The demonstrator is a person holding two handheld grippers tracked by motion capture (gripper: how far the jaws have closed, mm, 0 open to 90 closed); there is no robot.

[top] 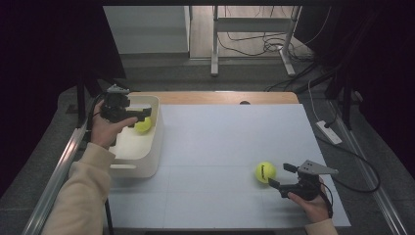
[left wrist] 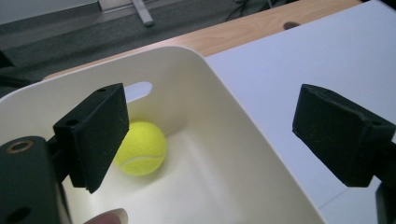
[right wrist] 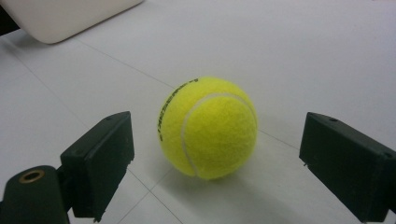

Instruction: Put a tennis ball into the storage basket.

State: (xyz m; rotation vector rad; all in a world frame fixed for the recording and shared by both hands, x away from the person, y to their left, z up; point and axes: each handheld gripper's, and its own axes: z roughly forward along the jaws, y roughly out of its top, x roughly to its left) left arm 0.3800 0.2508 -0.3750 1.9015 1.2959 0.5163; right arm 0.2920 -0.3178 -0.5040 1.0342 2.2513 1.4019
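**Second ball lined up, tongs not yet on it**

Nearest the camera, the right tongs (top: 279, 175) sit low at the desk's (top: 220, 147) near right corner, jaws spread wide and pointed at a yellow tennis ball (top: 265, 172). In the right gripper view that ball (right wrist: 208, 128) rests on the white surface just ahead of the two black pads, neither pad touching it. The left tongs (top: 139, 115) hang over the cream bin (top: 151, 161) at the desk's left edge, also apart and holding nothing; another tennis ball (left wrist: 140, 148) lies on the bin floor beneath them, near the wall with the handle slot.

The work appears to be gathering balls into the bin, with one in and one to go.

Risks, as I judge them:
- The ball on the desk is free to roll (nothing blocks it). If one pad arrives first, it may nudge the ball away toward the middle of the desk.
- Closing too far forward on the curve could squeeze it out of the pads.
- The left tongs sit over the bin's opening, so a carry across could crowd them at the rim.
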